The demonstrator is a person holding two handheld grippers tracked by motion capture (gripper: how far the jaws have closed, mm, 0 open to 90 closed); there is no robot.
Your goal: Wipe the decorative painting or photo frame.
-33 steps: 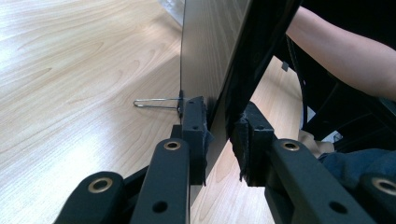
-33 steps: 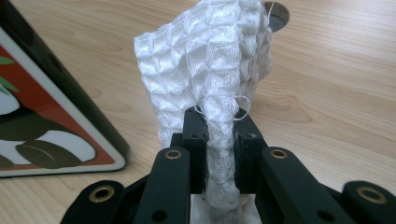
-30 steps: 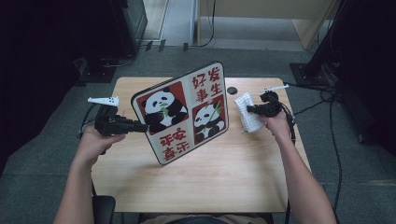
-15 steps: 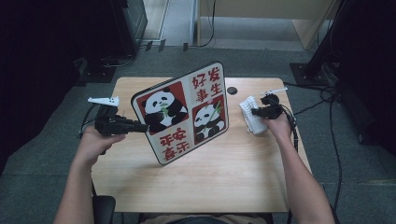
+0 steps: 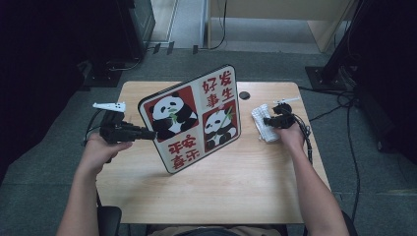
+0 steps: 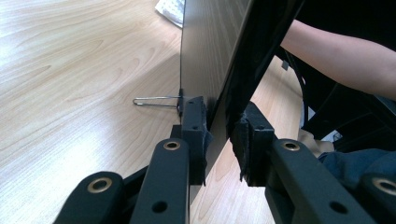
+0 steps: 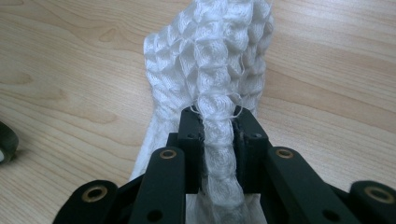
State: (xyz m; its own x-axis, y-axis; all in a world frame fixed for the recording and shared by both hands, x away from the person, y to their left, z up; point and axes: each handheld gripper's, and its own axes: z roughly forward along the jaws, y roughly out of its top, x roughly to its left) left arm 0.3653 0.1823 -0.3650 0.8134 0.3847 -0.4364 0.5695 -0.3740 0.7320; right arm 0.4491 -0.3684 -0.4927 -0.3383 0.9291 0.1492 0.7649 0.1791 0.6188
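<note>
A picture board (image 5: 194,118) with two pandas and red Chinese characters stands tilted on the wooden table (image 5: 221,191). My left gripper (image 5: 150,132) is shut on its left edge. In the left gripper view the pads clamp the board's thin edge (image 6: 210,46), and a wire stand (image 6: 154,101) sticks out of its back. At the right, my right gripper (image 5: 265,120) is low over a white knitted cloth (image 5: 263,129). A fold of the cloth (image 7: 210,56) still sits pinched between the right gripper's (image 7: 219,135) pads, though its jaws have just been opening a little.
A small black round object (image 5: 244,95) lies on the table behind the board, and it also sits at the left edge of the right gripper view (image 7: 5,140). Cables run over the floor on the right. Dark equipment stands around the table.
My right hand has sunk toward the table with the cloth, which now lies bunched on the wood. The board and my left hand have stayed put.
</note>
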